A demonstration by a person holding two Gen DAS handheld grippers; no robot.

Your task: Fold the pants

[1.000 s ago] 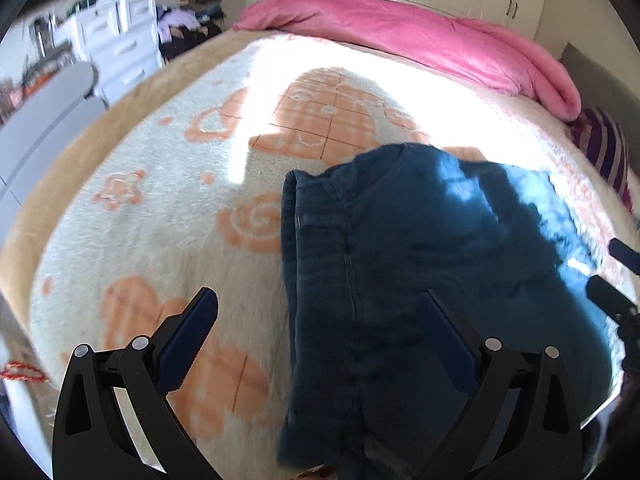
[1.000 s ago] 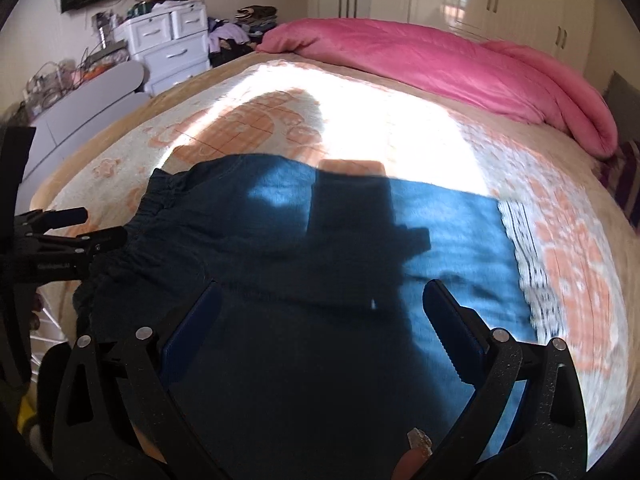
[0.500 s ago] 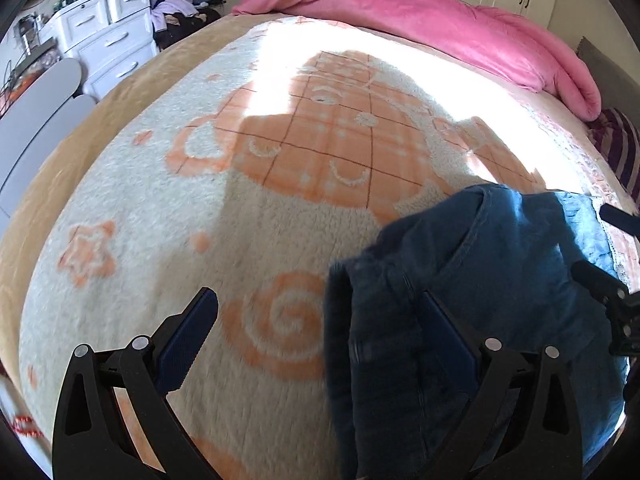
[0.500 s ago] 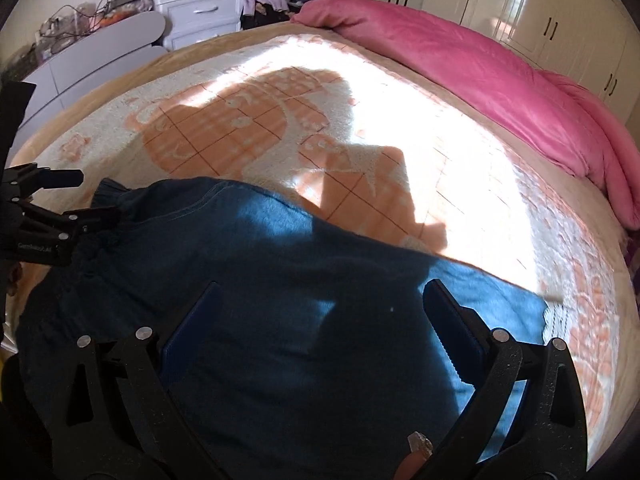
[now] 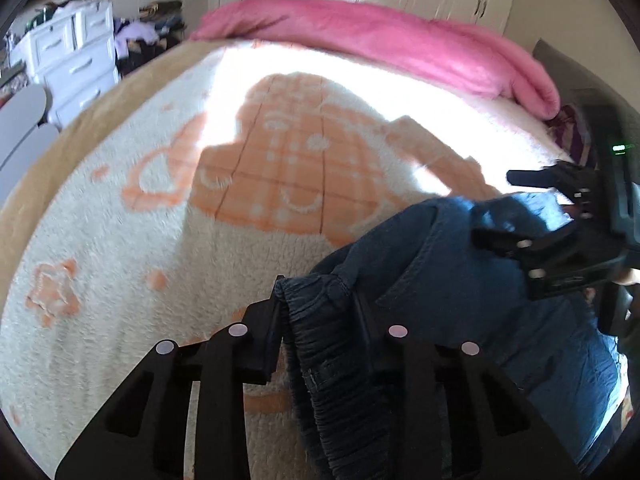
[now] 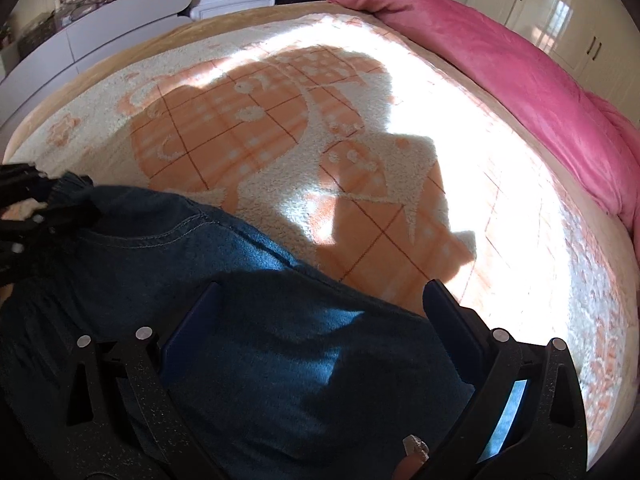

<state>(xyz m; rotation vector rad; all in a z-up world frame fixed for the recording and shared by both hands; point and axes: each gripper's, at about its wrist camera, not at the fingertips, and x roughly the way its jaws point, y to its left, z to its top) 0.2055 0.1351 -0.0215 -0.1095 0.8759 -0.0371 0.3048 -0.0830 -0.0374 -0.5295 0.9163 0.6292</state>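
Your left gripper [image 5: 320, 316] is pinched shut on the stretchy waistband of the pants [image 5: 440, 300], which lie on the blanket [image 5: 120, 260] at about 4 o'clock in the left view. Your right gripper [image 6: 320, 320] is wide open above the cloth and holds nothing. The pants look soft and floppy, a bit heavy, so grab the thick waistband edge, not the loose middle.

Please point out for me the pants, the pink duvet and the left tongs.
pants [image 6: 280, 360]: right wrist view, sunlit denim.
pink duvet [image 6: 520, 80]: right wrist view, its middle.
left tongs [image 5: 320, 320]: left wrist view, shut on the waistband.
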